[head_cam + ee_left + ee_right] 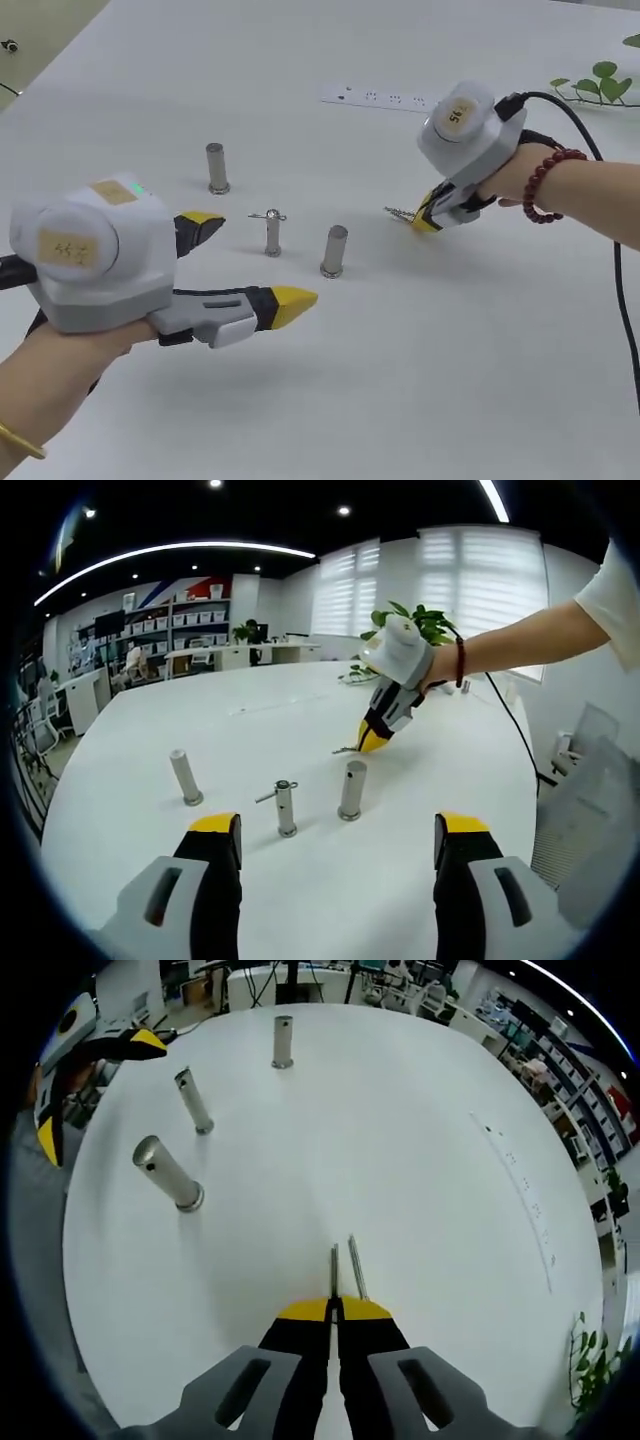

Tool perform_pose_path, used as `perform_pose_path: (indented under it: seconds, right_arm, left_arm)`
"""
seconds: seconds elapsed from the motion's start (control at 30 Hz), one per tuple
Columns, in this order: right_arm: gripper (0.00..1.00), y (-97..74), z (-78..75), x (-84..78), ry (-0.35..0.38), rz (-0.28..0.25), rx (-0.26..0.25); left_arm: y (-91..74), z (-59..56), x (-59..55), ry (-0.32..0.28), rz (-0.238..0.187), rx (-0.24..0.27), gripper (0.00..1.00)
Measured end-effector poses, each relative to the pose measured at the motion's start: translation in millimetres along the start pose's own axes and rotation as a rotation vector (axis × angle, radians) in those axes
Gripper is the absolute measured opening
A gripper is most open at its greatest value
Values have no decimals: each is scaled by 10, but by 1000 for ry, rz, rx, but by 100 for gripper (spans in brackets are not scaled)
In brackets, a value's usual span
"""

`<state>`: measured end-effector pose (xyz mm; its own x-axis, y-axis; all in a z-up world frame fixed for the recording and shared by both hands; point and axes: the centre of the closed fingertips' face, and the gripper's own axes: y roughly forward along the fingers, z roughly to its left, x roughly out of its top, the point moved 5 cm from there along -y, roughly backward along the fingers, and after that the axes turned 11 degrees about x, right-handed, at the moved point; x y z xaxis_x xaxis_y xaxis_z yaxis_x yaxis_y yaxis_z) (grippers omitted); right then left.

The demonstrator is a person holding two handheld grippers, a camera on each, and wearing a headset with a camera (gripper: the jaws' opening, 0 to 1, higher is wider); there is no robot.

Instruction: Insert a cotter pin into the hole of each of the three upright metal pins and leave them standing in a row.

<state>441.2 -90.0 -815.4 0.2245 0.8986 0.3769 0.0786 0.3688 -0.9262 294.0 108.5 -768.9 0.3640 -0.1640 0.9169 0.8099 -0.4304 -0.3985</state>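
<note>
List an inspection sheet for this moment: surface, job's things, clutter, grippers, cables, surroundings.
Surface: white table.
Job's things: three upright pins in a loose row; middle pin has the inserted cotter pin; left pin and right pin have none.
Clutter: power strip; plant sprig.
Grippers: left gripper jaws open, holding nothing; right gripper jaws shut on a loose cotter pin low at the table.
Cables: black cable from the right gripper.
Surroundings: office shelves, window blinds.
</note>
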Motion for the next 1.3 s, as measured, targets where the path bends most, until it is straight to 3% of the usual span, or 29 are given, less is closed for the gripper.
perform_pose_path:
  seconds: [0.2,0.47,0.7,0.87,1.3]
  right_arm:
    - [1,-65,58,58,-27,-18,-17]
    - [2,-216,191,177,-120,-45,-64]
    - [2,-377,427,358,-216,-124,-94]
    - [2,-445,525,466,-274,-156,-111]
    - [2,-582,998,774,-449,-212,-123]
  left_arm:
    - [-21,26,56,-4,-1,6,76]
    - [-37,11,124,3,-5,-2,69]
    - [-29,0,147,-29,8,-9,59]
    - [-15,-5,181,-49,6,-18,54]
    - [45,-90,292,-97,-3,-72,41]
